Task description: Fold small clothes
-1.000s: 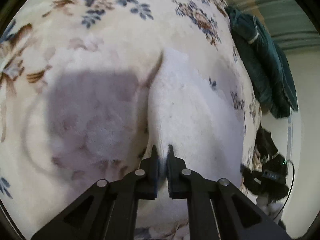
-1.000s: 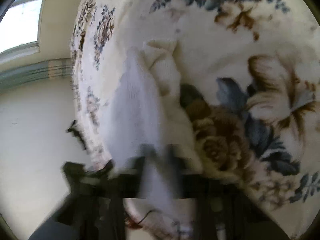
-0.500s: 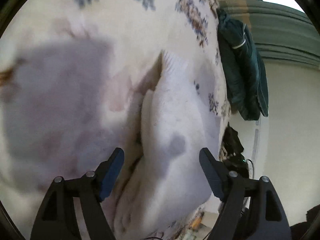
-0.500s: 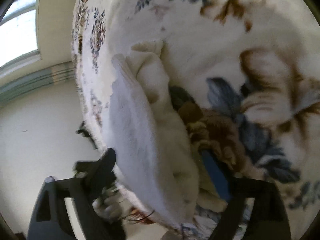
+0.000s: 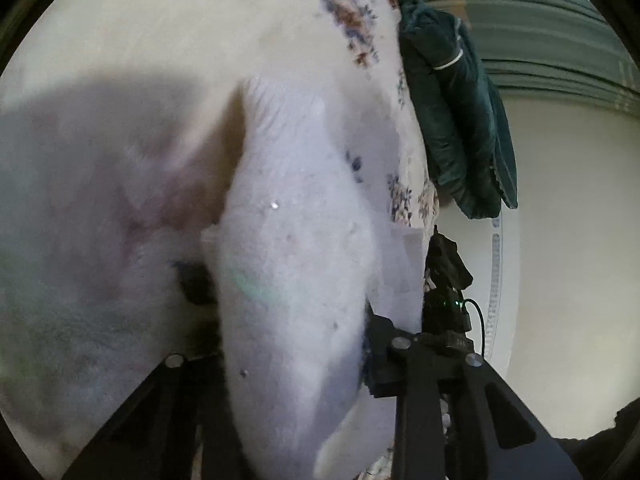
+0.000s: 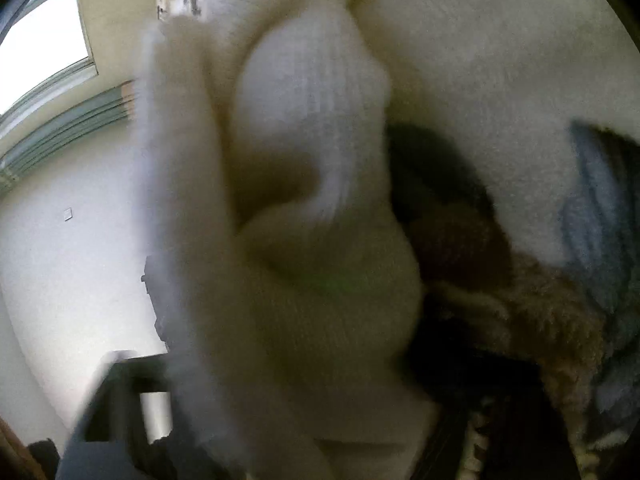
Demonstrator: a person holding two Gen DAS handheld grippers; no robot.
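Note:
A white knitted garment (image 5: 296,240) lies folded in a thick ridge on a cream floral blanket (image 5: 180,20). My left gripper (image 5: 284,300) is closing, and the ridge fills the gap between its jaws. The right finger (image 5: 380,344) presses the cloth and the left finger is half buried under it. In the blurred right wrist view the same garment (image 6: 304,128) bulges between the jaws of my right gripper (image 6: 296,352). That gripper is closing too, still wide, and its left finger (image 6: 120,384) is a dark smear beside the cloth.
A dark green jacket (image 5: 452,120) hangs over the blanket's far edge. Black gear with a cable (image 5: 448,308) sits below the bed edge by a pale wall. In the right wrist view, brown and blue flowers (image 6: 560,300) of the blanket lie right of the garment, and a window (image 6: 40,48) is at upper left.
Both grippers went from shut on the cloth to wide open, letting the garment drop. They then sank closer onto the folded ridge, and their jaws have come in around it.

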